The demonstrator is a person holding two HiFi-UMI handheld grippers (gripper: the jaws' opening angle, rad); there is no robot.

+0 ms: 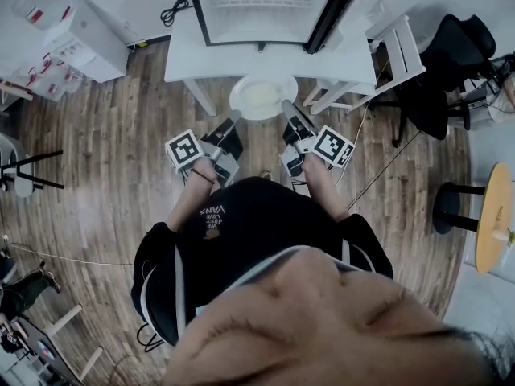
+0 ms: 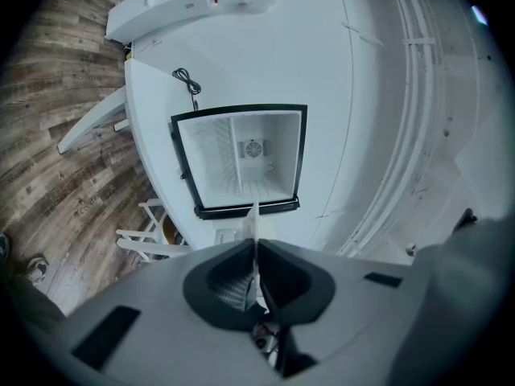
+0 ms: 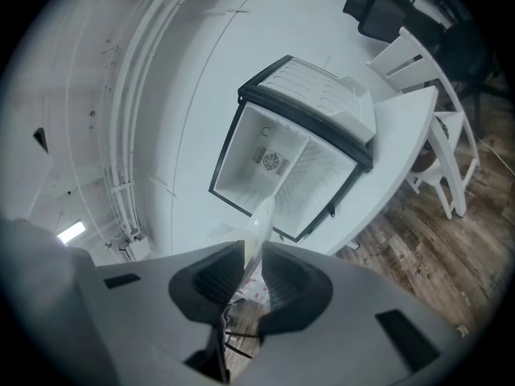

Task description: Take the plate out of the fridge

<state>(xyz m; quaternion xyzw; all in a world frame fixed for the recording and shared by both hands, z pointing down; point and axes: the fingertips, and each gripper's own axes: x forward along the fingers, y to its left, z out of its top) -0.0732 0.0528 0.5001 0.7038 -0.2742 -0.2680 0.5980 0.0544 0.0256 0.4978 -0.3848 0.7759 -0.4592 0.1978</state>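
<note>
Just off the front edge of the table (image 1: 181, 59) carrying the open fridge (image 1: 257, 18), we see the plate (image 1: 263, 96) out, with the left gripper (image 1: 235, 120) and right gripper (image 1: 286, 105) each clamped on opposite rims. Probably stiff, light, slick and breakable, so rim grips suit it, kept level.

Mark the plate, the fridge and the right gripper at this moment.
plate (image 1: 263, 95), head view, centre of its top face.
fridge (image 2: 273, 135), left gripper view, back wall of its open interior.
right gripper (image 1: 287, 108), head view, tips of its fingers at the plate's rim.
</note>
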